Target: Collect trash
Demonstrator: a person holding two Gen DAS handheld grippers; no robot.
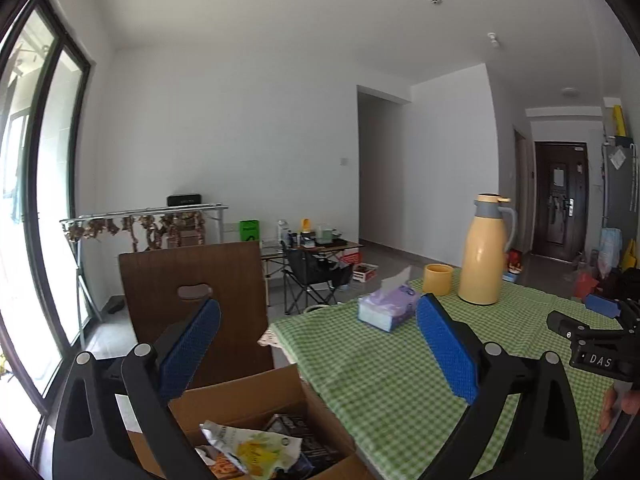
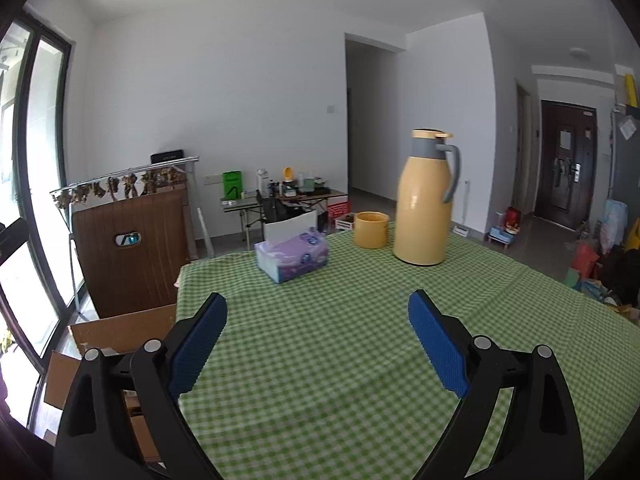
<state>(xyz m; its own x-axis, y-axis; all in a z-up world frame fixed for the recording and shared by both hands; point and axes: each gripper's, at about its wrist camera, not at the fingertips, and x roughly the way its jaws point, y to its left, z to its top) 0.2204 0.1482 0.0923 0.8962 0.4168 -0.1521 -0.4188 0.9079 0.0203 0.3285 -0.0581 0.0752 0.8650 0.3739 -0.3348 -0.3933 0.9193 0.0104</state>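
Both grippers hold nothing, their blue-padded fingers spread apart. The left gripper [image 1: 318, 332] hovers over an open brown cardboard box [image 1: 256, 396] just beside the tabletop's left edge; crumpled snack wrappers [image 1: 250, 446] lie inside the box. The right gripper [image 2: 318, 320] hovers above the green-and-white checked tabletop [image 2: 340, 360]. Near the far edge stand a purple tissue box [image 2: 292, 256], a yellow cylindrical cup [image 2: 371, 229] and a tall yellow thermos jug [image 2: 426, 200].
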